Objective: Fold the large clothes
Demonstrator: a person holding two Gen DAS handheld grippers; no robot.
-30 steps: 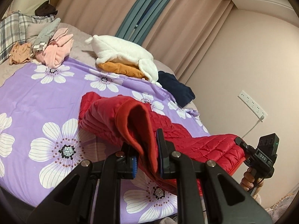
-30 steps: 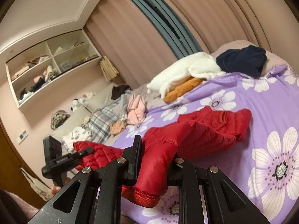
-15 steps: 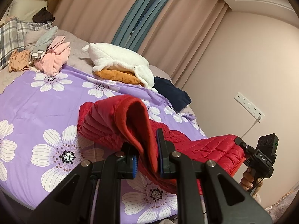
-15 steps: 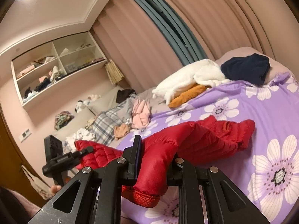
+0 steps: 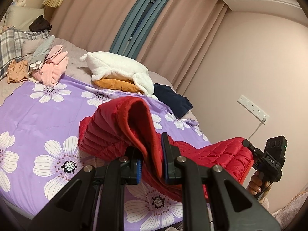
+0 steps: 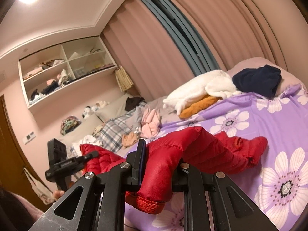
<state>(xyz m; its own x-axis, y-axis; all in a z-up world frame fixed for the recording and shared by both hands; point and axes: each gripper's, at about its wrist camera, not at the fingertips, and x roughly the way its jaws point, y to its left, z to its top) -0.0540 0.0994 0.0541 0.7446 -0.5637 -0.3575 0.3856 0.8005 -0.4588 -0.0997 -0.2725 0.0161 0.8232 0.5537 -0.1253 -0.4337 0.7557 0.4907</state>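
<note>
A red quilted jacket (image 5: 107, 134) hangs between both grippers above the purple flowered bedspread (image 5: 38, 111). My left gripper (image 5: 152, 159) is shut on its ribbed hem, which folds over the fingers. My right gripper (image 6: 159, 165) is shut on a red sleeve near the ribbed cuff (image 6: 150, 202). The far end of the jacket (image 6: 250, 148) still rests on the bedspread (image 6: 269, 119). The right gripper shows in the left wrist view (image 5: 250, 148), the left gripper in the right wrist view (image 6: 92, 155), each clamped on the red jacket.
Piles of clothes lie at the far side of the bed: a white fleece over an orange garment (image 5: 117, 71), a navy garment (image 5: 173, 100), pink clothes (image 5: 53, 67), a plaid blanket (image 5: 7, 44). Curtains (image 5: 96, 19) and a wall shelf (image 6: 63, 75) stand behind.
Both grippers have risen with the jacket still clamped. More of the jacket is lifted off the bedspread, and both views have tilted up toward the curtains and ceiling.
</note>
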